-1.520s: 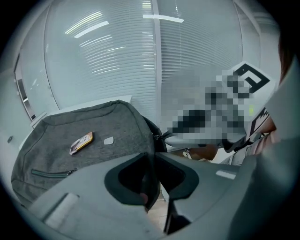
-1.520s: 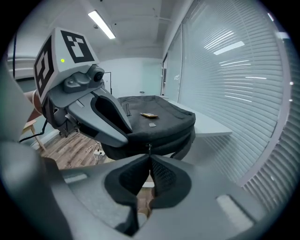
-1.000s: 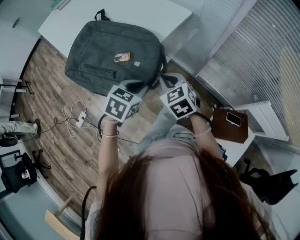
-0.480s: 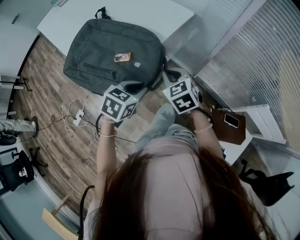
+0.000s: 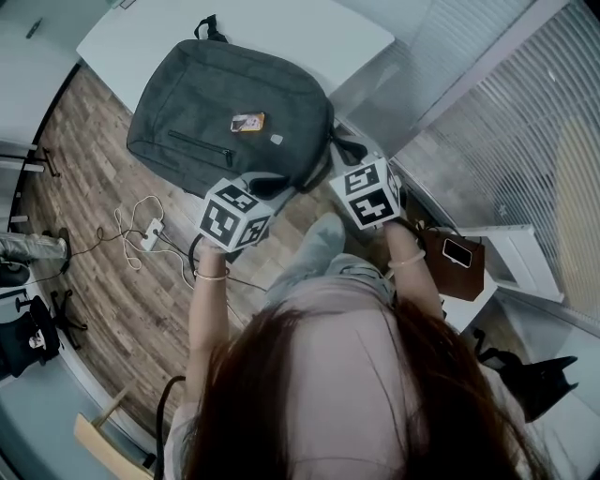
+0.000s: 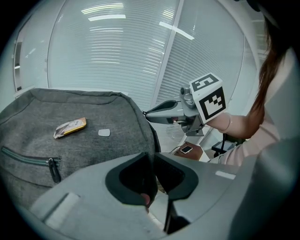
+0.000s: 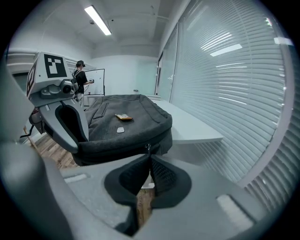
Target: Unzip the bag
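since my left tongs are clamped on the near edge of the bag, which lies flat on the white table, i should hold that edge firm as an anchor. my right tongs are together on the zip pull at the bag's near side. i judge the pull should run low along the zip line, not lifted, so the thin tab does not slip out. the bag looks shut, so its inside is hidden; its front pocket zip is closed too. a small yellow packet lies on top. to my right a phone rests on a brown pouch.
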Available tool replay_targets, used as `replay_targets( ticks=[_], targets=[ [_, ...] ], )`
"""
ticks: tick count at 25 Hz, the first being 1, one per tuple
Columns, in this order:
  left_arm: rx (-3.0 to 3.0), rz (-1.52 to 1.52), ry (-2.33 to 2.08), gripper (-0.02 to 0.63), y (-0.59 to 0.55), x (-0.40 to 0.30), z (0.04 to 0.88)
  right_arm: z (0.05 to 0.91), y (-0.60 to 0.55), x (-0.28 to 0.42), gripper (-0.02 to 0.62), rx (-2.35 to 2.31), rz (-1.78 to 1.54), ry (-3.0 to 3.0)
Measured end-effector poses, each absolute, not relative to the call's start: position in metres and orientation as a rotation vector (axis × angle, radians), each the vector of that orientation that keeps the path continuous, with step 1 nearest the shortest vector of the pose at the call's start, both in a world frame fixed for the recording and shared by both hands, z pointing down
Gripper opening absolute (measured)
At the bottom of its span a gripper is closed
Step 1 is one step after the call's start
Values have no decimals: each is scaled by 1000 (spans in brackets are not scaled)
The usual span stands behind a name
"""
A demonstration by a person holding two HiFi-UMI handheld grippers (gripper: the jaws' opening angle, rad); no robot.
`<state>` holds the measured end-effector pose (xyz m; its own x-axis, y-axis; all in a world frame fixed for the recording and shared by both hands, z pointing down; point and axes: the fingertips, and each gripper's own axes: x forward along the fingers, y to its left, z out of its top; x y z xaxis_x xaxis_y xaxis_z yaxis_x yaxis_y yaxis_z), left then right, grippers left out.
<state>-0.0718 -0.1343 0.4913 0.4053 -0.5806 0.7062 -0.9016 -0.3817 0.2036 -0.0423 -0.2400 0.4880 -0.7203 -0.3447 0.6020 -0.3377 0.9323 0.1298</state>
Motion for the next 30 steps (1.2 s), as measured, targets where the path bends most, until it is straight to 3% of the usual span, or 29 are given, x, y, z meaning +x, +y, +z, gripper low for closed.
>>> replay_targets(
  ticks=[30],
  targets=[
    [2101,730,-1236,63,-135,-73,497,484,-288,-61,12,428,-121,-2420]
  ],
)
